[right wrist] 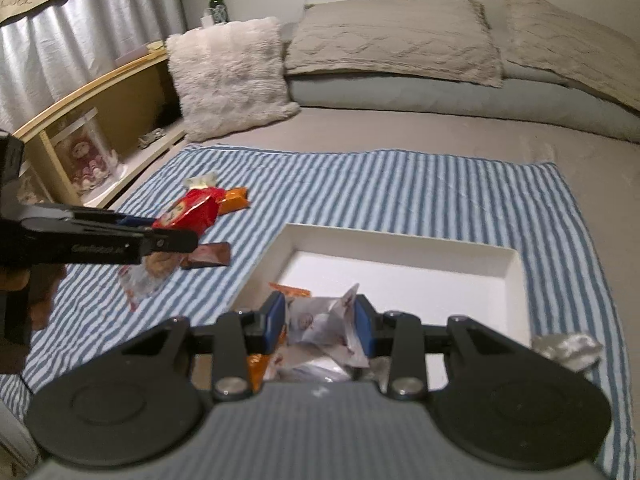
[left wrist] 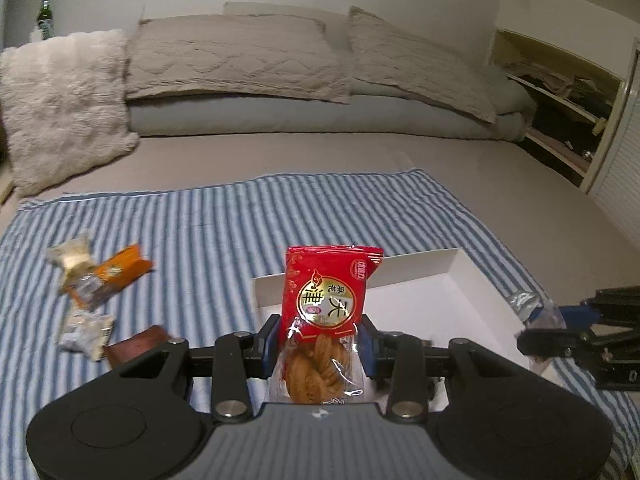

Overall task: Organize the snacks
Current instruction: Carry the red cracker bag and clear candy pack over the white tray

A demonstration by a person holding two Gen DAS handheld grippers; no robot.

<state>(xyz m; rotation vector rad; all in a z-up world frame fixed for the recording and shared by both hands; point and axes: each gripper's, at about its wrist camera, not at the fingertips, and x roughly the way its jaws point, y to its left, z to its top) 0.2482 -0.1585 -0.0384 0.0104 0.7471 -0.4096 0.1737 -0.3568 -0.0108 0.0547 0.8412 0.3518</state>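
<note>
While several packets still lie loose on the blue-and-white striped cloth (left wrist: pixel 224 224), the sorting seems to me only partly done: in the right wrist view the shallow white cardboard box (right wrist: pixel 400 276) shows an orange wrapper edge (right wrist: pixel 294 290) near its close wall, and most of its floor is bare. To the left of the left gripper (left wrist: pixel 320 340), well apart from it, wait an orange packet (left wrist: pixel 116 272), a pale cream packet (left wrist: pixel 74 254), a crumpled silver-white packet (left wrist: pixel 86 330) and a dark brown bar (left wrist: pixel 138 344). One more crinkled silver packet (right wrist: pixel 568 350) lies just beside the box, to the right of the right gripper (right wrist: pixel 320 320). The left gripper has its blue pads pressed on a red and clear bag with a twisted fried dough snack (left wrist: pixel 324 312), which stands upright between them, just before the near-left corner of the box. The right gripper is clamped on a white crumpled wrapper with a small printed figure (right wrist: pixel 320 324), held over the near part of the box. I judge that both still have to be put down inside.
</note>
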